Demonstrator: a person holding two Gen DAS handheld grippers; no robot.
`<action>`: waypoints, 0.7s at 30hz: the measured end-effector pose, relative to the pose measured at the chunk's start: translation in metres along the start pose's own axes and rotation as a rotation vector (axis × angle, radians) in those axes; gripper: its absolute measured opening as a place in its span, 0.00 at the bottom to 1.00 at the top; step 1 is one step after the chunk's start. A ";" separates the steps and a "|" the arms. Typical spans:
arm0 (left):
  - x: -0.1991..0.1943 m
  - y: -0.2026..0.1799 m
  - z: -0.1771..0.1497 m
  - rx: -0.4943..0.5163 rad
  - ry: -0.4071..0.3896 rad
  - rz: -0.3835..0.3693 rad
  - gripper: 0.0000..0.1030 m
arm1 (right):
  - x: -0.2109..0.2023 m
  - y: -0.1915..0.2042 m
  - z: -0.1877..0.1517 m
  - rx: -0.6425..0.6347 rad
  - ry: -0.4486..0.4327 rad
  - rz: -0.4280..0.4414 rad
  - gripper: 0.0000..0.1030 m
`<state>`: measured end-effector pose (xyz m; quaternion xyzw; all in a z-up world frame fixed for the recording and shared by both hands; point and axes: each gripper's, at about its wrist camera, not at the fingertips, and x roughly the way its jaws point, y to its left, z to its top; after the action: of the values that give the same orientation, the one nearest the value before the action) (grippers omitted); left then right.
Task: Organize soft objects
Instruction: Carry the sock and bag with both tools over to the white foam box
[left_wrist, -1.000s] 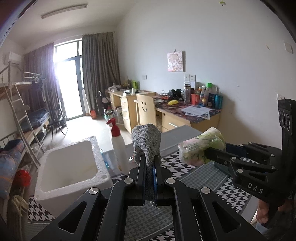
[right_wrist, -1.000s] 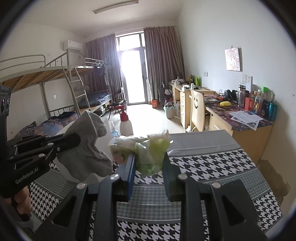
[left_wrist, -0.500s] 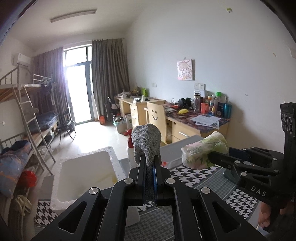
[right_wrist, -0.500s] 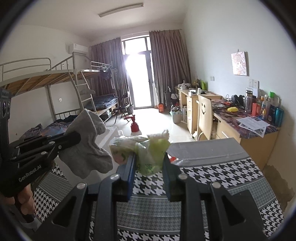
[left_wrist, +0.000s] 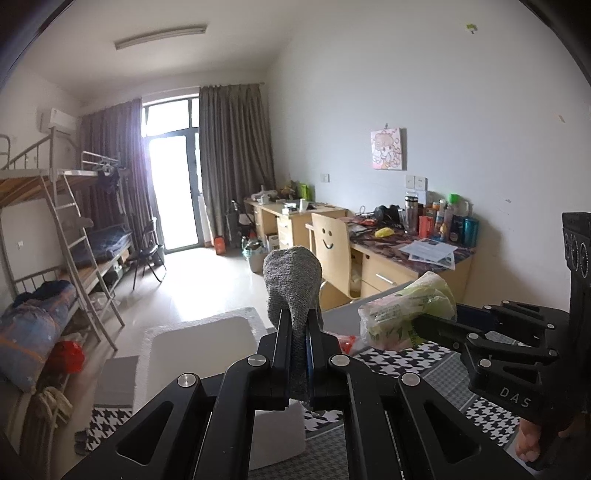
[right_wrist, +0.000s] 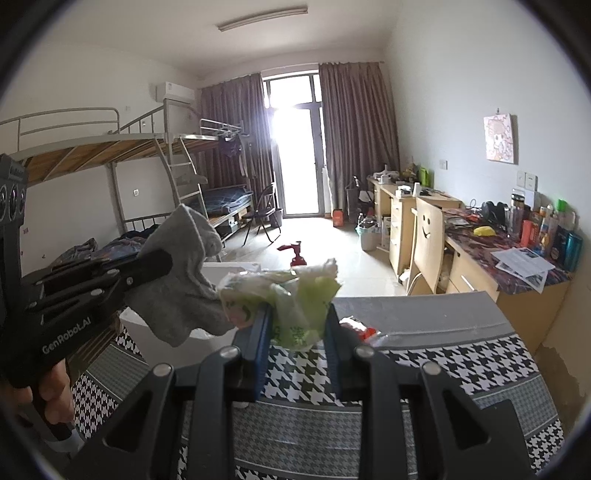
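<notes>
The left gripper (left_wrist: 297, 325) is clamped on a grey sock (left_wrist: 291, 284); the right gripper (right_wrist: 297, 325) is clamped on a green plastic packet (right_wrist: 291, 295) above the houndstooth cloth (right_wrist: 480, 362).

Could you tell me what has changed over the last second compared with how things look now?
Both grippers have lifted with their loads: in both views the white foam box and the checked cloth sit lower in frame, and more of the ceiling shows. Nothing was taken or let go. The left gripper stays shut on the grey sock, and the right gripper keeps its hold on the green plastic packet.
</notes>
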<state>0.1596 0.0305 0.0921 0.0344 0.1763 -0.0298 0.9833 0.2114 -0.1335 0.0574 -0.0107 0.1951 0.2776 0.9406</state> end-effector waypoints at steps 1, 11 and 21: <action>0.000 0.002 0.001 -0.003 -0.001 0.004 0.06 | 0.001 0.001 0.001 0.000 -0.001 0.002 0.30; 0.003 0.020 0.004 -0.033 -0.004 0.058 0.06 | 0.011 0.014 0.013 -0.028 0.006 0.031 0.30; 0.004 0.035 0.004 -0.051 -0.006 0.128 0.06 | 0.022 0.030 0.021 -0.064 0.007 0.071 0.30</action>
<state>0.1676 0.0650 0.0965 0.0204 0.1716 0.0378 0.9842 0.2203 -0.0938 0.0708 -0.0349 0.1896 0.3169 0.9286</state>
